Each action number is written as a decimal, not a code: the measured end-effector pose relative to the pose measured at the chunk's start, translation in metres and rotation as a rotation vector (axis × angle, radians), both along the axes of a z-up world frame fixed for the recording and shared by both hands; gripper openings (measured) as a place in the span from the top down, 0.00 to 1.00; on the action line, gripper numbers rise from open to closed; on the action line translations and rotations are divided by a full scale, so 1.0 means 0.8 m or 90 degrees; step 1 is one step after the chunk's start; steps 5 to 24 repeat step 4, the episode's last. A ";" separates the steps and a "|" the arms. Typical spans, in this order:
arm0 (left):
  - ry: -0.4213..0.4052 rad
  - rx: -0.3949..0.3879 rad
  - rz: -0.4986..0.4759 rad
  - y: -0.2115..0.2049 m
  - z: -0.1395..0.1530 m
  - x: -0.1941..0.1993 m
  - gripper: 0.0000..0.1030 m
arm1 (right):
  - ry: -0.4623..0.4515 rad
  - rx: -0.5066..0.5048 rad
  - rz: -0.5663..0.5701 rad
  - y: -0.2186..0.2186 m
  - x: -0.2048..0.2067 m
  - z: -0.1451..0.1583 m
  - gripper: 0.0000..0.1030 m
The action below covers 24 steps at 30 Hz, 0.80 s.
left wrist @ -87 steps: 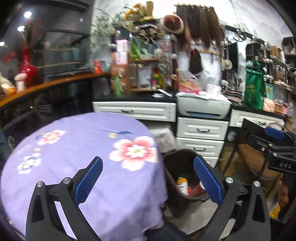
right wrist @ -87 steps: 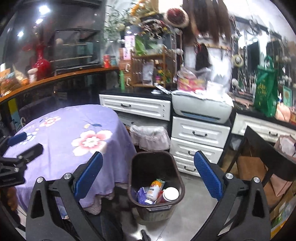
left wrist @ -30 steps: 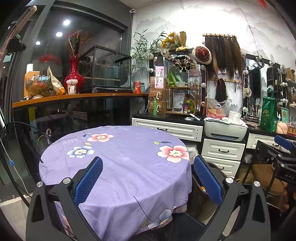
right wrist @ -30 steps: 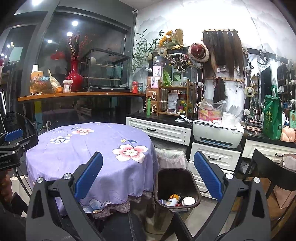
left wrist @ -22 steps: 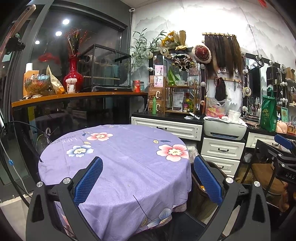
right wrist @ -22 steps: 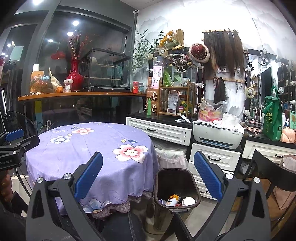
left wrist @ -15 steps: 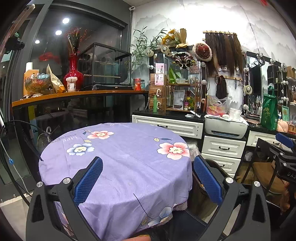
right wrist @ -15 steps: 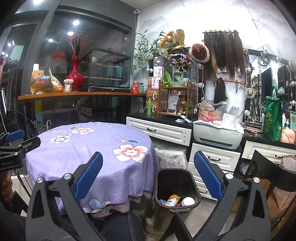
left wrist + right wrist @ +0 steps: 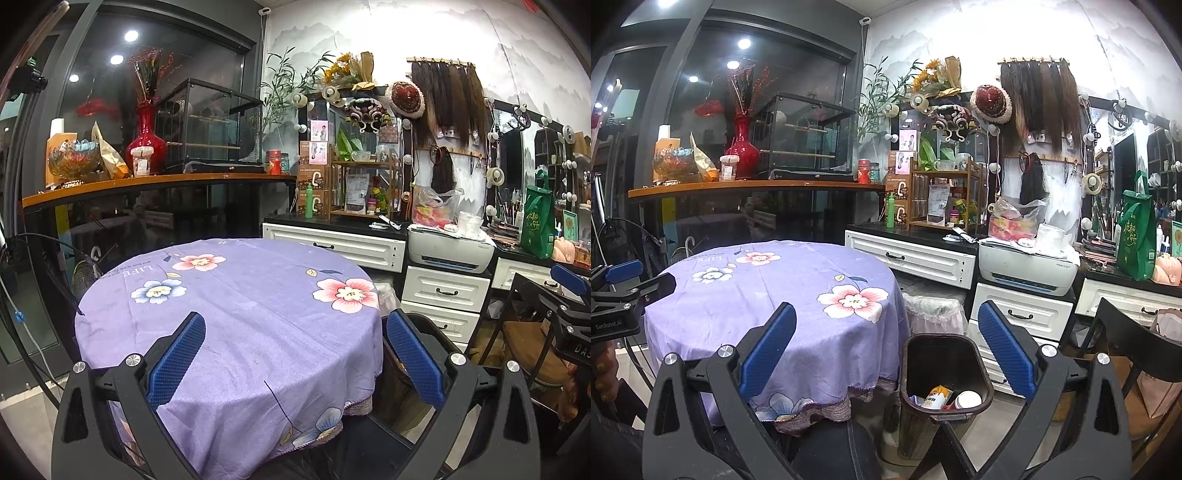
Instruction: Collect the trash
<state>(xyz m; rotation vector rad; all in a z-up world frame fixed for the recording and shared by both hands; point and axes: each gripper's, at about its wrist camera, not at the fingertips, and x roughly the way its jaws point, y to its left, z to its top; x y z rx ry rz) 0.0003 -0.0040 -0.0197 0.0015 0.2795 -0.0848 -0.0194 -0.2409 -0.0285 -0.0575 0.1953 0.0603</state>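
A dark brown trash bin [image 9: 943, 363] stands on the floor right of the round table [image 9: 783, 284]. It holds a carton, a white cup and other trash [image 9: 947, 398]. In the left wrist view the bin [image 9: 428, 332] is mostly hidden behind the table [image 9: 236, 295] and my fingers. My left gripper [image 9: 293, 360] is open and empty, held back from the purple flowered cloth. My right gripper [image 9: 884, 360] is open and empty, held back from the bin. No trash shows on the tabletop.
White drawers [image 9: 1019, 314] with a printer [image 9: 1027, 267] stand behind the bin. A second lined bin [image 9: 934, 312] sits behind it. A dark chair [image 9: 1126, 354] is at the right. A glass counter [image 9: 147, 210] runs behind the table.
Since about three seconds ago both grippers have pulled back and up from the bin and table. In the last second the views have hardly shifted. Both stay open and empty.
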 end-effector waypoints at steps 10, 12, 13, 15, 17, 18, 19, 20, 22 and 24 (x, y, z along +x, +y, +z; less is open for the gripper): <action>0.001 0.001 -0.003 0.000 -0.001 0.001 0.05 | 0.000 0.000 0.001 0.000 0.001 0.000 0.06; 0.001 0.001 -0.003 0.000 -0.001 0.001 0.05 | 0.000 0.000 0.001 0.000 0.001 0.000 0.06; 0.001 0.001 -0.003 0.000 -0.001 0.001 0.05 | 0.000 0.000 0.001 0.000 0.001 0.000 0.06; 0.001 0.001 -0.003 0.000 -0.001 0.001 0.05 | 0.000 0.000 0.001 0.000 0.001 0.000 0.06; 0.001 0.001 -0.003 0.000 -0.001 0.001 0.05 | 0.000 0.000 0.001 0.000 0.001 0.000 0.06; 0.001 0.001 -0.003 0.000 -0.001 0.001 0.05 | 0.000 0.000 0.001 0.000 0.001 0.000 0.06; 0.001 0.001 -0.003 0.000 -0.001 0.001 0.05 | 0.000 0.000 0.001 0.000 0.001 0.000 0.06; 0.001 0.001 -0.003 0.000 -0.001 0.001 0.05 | 0.000 0.000 0.001 0.000 0.001 0.000 0.06; 0.001 0.001 -0.003 0.000 -0.001 0.001 0.05 | 0.000 0.000 0.001 0.000 0.001 0.000 0.06; 0.001 0.001 -0.003 0.000 -0.001 0.001 0.05 | 0.000 0.000 0.001 0.000 0.001 0.000 0.06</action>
